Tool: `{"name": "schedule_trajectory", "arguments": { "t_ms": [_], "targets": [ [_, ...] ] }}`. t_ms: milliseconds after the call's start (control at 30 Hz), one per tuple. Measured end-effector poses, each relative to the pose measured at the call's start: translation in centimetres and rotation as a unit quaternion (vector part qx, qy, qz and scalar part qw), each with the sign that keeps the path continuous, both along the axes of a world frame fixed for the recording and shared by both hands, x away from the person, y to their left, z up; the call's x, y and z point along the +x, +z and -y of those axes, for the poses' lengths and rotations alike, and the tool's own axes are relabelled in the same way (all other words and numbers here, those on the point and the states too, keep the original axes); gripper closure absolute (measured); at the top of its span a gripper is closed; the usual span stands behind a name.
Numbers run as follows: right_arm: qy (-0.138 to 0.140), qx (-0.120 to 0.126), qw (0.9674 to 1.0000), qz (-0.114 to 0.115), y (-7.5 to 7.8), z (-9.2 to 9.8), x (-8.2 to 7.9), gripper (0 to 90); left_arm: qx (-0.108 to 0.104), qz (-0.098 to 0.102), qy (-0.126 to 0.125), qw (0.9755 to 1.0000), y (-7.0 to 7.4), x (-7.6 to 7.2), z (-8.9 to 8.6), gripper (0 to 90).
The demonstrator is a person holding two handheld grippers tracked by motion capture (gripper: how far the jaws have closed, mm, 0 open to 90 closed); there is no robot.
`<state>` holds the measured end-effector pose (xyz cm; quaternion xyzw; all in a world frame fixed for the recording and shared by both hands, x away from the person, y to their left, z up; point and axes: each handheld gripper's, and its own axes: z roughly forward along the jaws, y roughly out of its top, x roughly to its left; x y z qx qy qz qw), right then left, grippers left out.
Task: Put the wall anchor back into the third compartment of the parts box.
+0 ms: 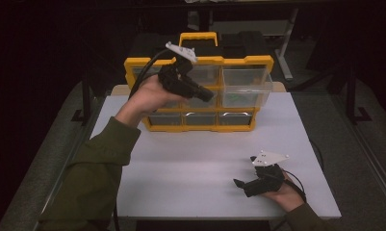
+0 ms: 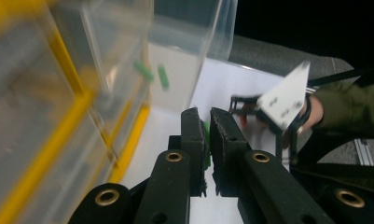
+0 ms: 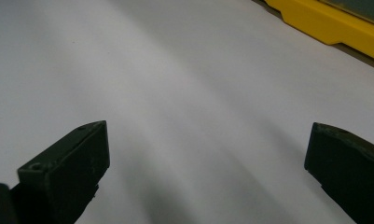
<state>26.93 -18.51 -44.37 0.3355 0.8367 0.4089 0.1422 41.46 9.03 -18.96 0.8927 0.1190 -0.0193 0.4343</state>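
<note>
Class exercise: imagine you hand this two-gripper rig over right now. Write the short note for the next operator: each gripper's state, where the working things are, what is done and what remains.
Left gripper: shut on a small green piece, raised in front of the yellow organizer, beside its pulled-out clear drawer.
Right gripper: open, holding nothing, low over the white table near the front right edge.
More green pieces lie in a clear drawer.
Done: one piece gripped and lifted.
Left: probably placing that piece in its drawer; which one I cannot tell.

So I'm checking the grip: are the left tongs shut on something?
Shut. In the left gripper view the left tongs stand nearly together, pinching a small green piece between them.
</note>
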Motion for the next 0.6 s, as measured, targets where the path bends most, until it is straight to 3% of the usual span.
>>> {"name": "schedule_trajectory", "arguments": {
  "t_ms": [133, 267, 467, 600],
  "targets": [
    [-0.002, 0.002, 1.0, -0.002, 0.0, 0.0, 0.0, 0.0, 0.001, 0.008, -0.002, 1.0, 1.9, 0.4, 1.0, 84.5],
    [-0.002, 0.002, 1.0, -0.002, 0.0, 0.1, -0.1, 0.0, -0.003, 0.014, 0.0, 0.9999, 3.0, 1.0, 2.0, 84.5],
    [-0.001, 0.002, 1.0, 0.0, 0.0, 0.2, -0.1, 0.0, -0.017, 0.005, 0.004, 0.9998, 2.8, 1.8, 3.5, 84.4],
    [-0.002, 0.004, 1.0, -0.004, 0.0, 0.2, -0.2, 0.0, -0.012, 0.003, 0.004, 0.9999, 2.2, 1.9, 4.8, 84.4]
  ]
}}
